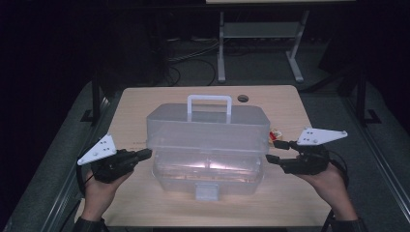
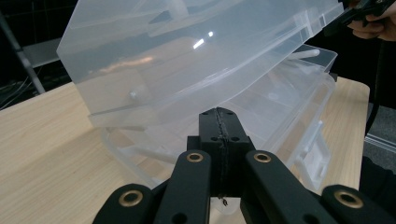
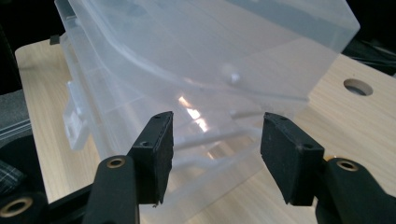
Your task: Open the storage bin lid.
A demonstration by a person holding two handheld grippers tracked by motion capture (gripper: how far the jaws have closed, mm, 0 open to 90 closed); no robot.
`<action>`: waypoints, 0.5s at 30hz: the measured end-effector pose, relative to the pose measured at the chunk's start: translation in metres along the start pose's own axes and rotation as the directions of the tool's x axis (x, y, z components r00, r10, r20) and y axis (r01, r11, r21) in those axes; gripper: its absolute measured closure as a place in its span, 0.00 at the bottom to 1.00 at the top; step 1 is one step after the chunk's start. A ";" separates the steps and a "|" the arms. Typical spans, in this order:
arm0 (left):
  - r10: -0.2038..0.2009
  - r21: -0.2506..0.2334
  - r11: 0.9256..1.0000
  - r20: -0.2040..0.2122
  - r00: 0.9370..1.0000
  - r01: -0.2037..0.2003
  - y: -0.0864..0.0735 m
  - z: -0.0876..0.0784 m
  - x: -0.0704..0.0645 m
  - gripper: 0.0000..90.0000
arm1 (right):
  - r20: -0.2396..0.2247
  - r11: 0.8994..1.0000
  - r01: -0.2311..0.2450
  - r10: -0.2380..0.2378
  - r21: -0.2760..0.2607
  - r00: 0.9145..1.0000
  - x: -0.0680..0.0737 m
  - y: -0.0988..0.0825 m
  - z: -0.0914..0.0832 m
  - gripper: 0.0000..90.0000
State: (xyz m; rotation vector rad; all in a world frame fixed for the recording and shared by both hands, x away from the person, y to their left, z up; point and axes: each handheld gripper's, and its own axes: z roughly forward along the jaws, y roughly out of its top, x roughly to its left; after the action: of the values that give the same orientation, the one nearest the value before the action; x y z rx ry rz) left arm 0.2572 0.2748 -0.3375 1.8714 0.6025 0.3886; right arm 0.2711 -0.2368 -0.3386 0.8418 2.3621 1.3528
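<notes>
A clear plastic storage box [image 1: 208,171] sits mid-table, its deep lid [image 1: 208,128] with a white handle [image 1: 209,103] tilted up and open. My left gripper [image 1: 145,154] is at the box's left end, jaws shut with nothing between them; in the left gripper view its tips [image 2: 219,122] sit just under the raised lid's edge [image 2: 187,107]. My right gripper [image 1: 275,151] is at the box's right end, jaws open and apart from the box. In the right gripper view the box corner [image 3: 219,140] lies beyond the gap between the pads [image 3: 161,149].
The wooden table [image 1: 145,203] has a round cable hole [image 1: 242,98] at the back right. A small red and yellow object [image 1: 276,134] lies by the box's right side. A white latch tab [image 1: 207,192] hangs at the box front. A metal stand [image 1: 261,43] is behind the table.
</notes>
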 end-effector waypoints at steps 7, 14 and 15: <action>0.002 -0.002 1.000 0.004 1.000 -0.002 0.001 0.000 0.001 1.00 | 0.006 1.000 0.009 -0.009 -0.023 1.000 0.001 0.005 0.004 0.49; 0.015 -0.015 1.000 0.001 1.000 -0.015 0.007 0.001 0.005 1.00 | 0.018 0.999 0.009 -0.009 -0.044 1.000 0.000 0.010 0.003 0.50; 0.014 -0.017 1.000 0.001 1.000 -0.014 0.008 0.001 0.006 1.00 | 0.023 0.999 0.010 -0.009 -0.048 1.000 0.000 0.011 0.003 0.50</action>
State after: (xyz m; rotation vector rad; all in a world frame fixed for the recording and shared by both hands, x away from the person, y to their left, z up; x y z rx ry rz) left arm 0.2641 0.2748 -0.3310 1.8598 0.5843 0.4007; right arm 0.2765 -0.2301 -0.3307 0.8273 2.3036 1.3830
